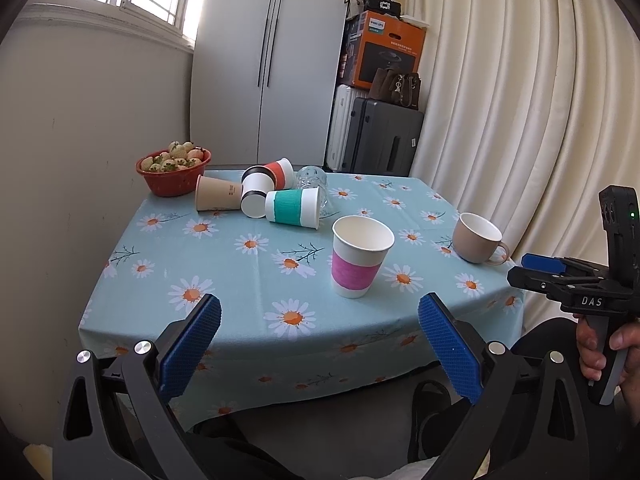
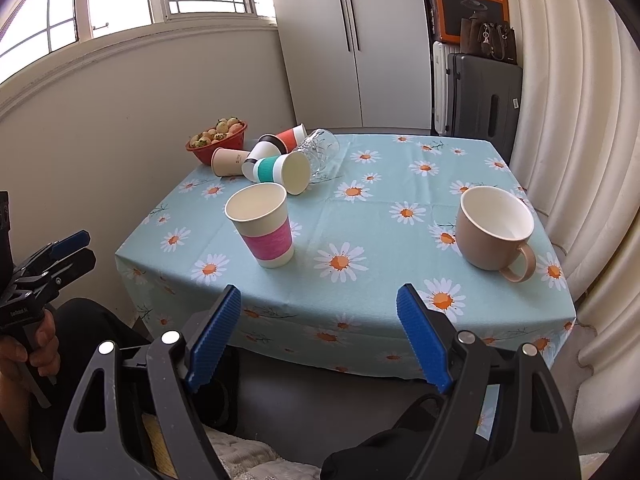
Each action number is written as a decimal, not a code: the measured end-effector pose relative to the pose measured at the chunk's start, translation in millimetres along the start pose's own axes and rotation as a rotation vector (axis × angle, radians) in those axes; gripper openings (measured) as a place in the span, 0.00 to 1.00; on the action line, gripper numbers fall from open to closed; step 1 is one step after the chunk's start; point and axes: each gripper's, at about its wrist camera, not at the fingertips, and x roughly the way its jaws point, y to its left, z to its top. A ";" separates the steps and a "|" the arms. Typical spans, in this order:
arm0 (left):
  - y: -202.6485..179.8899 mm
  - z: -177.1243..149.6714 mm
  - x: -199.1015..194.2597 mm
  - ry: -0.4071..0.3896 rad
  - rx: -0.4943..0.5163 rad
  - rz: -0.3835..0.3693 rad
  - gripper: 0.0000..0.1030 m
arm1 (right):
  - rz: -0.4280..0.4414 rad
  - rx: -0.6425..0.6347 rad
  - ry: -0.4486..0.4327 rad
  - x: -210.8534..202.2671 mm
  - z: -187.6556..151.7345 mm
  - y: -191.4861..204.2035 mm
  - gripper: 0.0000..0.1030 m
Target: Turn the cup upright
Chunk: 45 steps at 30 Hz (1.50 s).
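Observation:
A pink-banded paper cup (image 1: pixel 360 256) (image 2: pixel 263 224) stands upright near the table's front. A beige mug (image 1: pixel 478 238) (image 2: pixel 496 232) stands upright at the right. Several cups lie on their sides at the back: a green-banded one (image 1: pixel 294 210) (image 2: pixel 280 172), a brown one (image 1: pixel 216 198) (image 2: pixel 226 162), a black-banded one (image 1: pixel 256 196), a red one (image 1: pixel 276 172) (image 2: pixel 290 136) and a clear glass (image 1: pixel 314 182) (image 2: pixel 320 152). My left gripper (image 1: pixel 320 320) is open and empty before the table's front edge. My right gripper (image 2: pixel 320 312) is open and empty, also off the front edge.
A red bowl of strawberries (image 1: pixel 174 172) (image 2: pixel 218 138) sits at the back left corner. The flowered tablecloth (image 1: pixel 248 272) covers the table. A wall is at the left, a curtain (image 1: pixel 520 100) at the right, suitcases (image 1: pixel 380 136) and a cabinet behind.

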 end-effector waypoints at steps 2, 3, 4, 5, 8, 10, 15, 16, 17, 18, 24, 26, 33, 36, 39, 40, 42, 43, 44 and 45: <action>0.2 -0.1 0.0 0.000 -0.001 -0.001 0.94 | -0.005 0.002 -0.002 -0.1 -0.1 0.4 0.77; 0.1 -0.2 0.8 0.004 -0.002 0.002 0.94 | -0.010 0.004 -0.004 -0.4 -0.1 0.1 0.77; 0.5 -0.4 0.7 0.006 -0.002 0.002 0.94 | -0.015 0.005 -0.006 -0.6 -0.2 0.0 0.77; 0.7 -0.6 0.4 0.006 -0.003 0.000 0.94 | -0.021 0.006 -0.007 -0.7 -0.2 0.0 0.77; 0.7 -0.8 0.5 0.007 -0.008 -0.002 0.94 | -0.040 0.010 -0.009 -0.5 0.2 -1.0 0.77; 1.0 -0.5 0.7 0.009 -0.011 -0.006 0.94 | -0.043 0.013 -0.012 -1.0 0.1 -2.1 0.77; 1.3 -0.5 1.2 0.010 -0.016 -0.004 0.94 | -0.048 0.017 -0.012 -0.5 0.0 -2.5 0.77; 1.3 -0.6 1.7 0.011 -0.017 -0.003 0.94 | -0.050 0.017 -0.013 -0.4 0.0 -2.2 0.77; 1.7 -0.5 2.2 0.012 -0.018 -0.002 0.94 | -0.053 0.018 -0.015 -0.5 -0.2 -1.9 0.77; 1.7 -0.6 2.6 0.013 -0.020 -0.003 0.94 | -0.055 0.019 -0.015 -0.6 -0.2 -1.7 0.77; 0.3 0.0 3.2 0.017 -0.028 0.000 0.94 | -0.058 0.024 -0.021 -1.6 -0.1 -2.8 0.77; 0.5 -0.6 2.9 0.018 -0.028 0.001 0.94 | -0.061 0.023 -0.022 -1.6 0.2 -2.7 0.77; 0.3 -1.2 4.5 0.024 -0.026 0.003 0.94 | -0.059 0.024 -0.024 -3.2 -0.2 -1.7 0.77; 0.2 -1.7 5.0 0.027 -0.030 0.005 0.94 | -0.057 0.024 -0.024 -3.5 -0.4 -1.7 0.77; -0.4 -2.0 4.7 0.025 -0.029 0.007 0.94 | -0.054 0.026 -0.025 -3.3 -0.2 -1.4 0.77; -0.2 -1.6 4.9 0.024 -0.027 0.007 0.94 | -0.055 0.026 -0.024 -3.3 -0.3 -1.4 0.77; 0.3 -1.4 4.5 0.022 -0.027 0.009 0.94 | -0.055 0.024 -0.026 -3.6 -0.3 -1.5 0.77; 0.7 -1.7 4.6 0.021 -0.029 0.009 0.94 | -0.055 0.021 -0.024 -3.2 -0.1 -0.7 0.77; 1.3 -1.8 4.4 0.020 -0.031 0.007 0.94 | -0.056 0.019 -0.023 -2.9 0.1 0.0 0.77; 1.7 -1.7 4.4 0.019 -0.033 0.006 0.94 | -0.057 0.018 -0.023 -2.7 0.2 1.0 0.77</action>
